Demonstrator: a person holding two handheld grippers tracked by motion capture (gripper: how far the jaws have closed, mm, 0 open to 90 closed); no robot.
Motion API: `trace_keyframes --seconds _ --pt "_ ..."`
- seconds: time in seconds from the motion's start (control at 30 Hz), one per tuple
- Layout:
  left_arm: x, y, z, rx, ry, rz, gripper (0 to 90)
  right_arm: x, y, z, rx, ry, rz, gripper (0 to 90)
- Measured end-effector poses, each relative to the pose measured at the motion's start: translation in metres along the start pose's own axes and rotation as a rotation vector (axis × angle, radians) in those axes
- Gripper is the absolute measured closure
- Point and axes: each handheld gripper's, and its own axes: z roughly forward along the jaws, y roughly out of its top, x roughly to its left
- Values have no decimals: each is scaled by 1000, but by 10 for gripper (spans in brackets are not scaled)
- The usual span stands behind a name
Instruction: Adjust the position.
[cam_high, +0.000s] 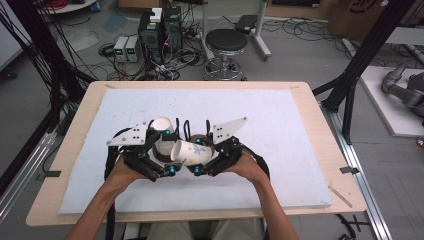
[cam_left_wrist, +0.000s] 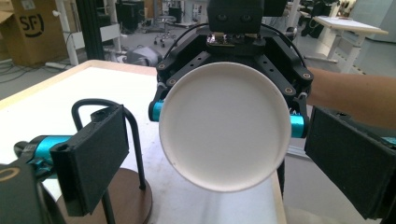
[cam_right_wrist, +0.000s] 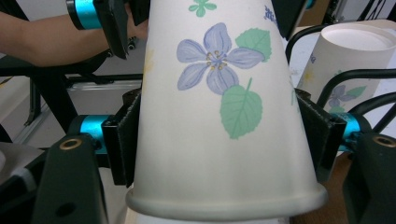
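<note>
High view: our right gripper (cam_high: 199, 169) clamps flowered cup (cam_high: 192, 151) sideways, inside unseen; left gripper (cam_high: 167, 154) jaws apart, holding nothing.

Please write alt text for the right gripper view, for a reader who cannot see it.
A white paper cup printed with a purple flower and green leaves is clamped between the right hand-held gripper's black jaws, rim nearest the camera. A second flowered cup stands behind at right.

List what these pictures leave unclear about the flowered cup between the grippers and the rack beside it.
- Flowered cup: its mouth is cut off by the bottom edge of the right gripper view; the left gripper view shows its white base.
- Brown rack base: mostly hidden by the left gripper in the high view.
- Second cup: its lower part is hidden behind black wire loops.
</note>
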Motion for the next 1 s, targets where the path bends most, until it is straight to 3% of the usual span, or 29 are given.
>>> trace_keyframes --seconds 0.13,0.5,0.67,0.73,0.87,1.0 --pt "-1 1 -4 5 14 2 64 0 -1 -2 3 -12 4 287" --pt "-3 2 -13 108 28 3 65 2 -3 -13 49 -60 8 287" --pt "-3 7 -13 189 28 10 84 4 -1 -15 75 -66 -4 287" --pt "-4 9 -13 243 39 26 99 5 1 -16 113 -78 -14 286" --pt "-3 11 -13 268 30 25 99 7 4 -15 158 -88 -25 287" --pt "-2 13 -11 363 24 55 99 8 11 -13 217 -102 -44 286"
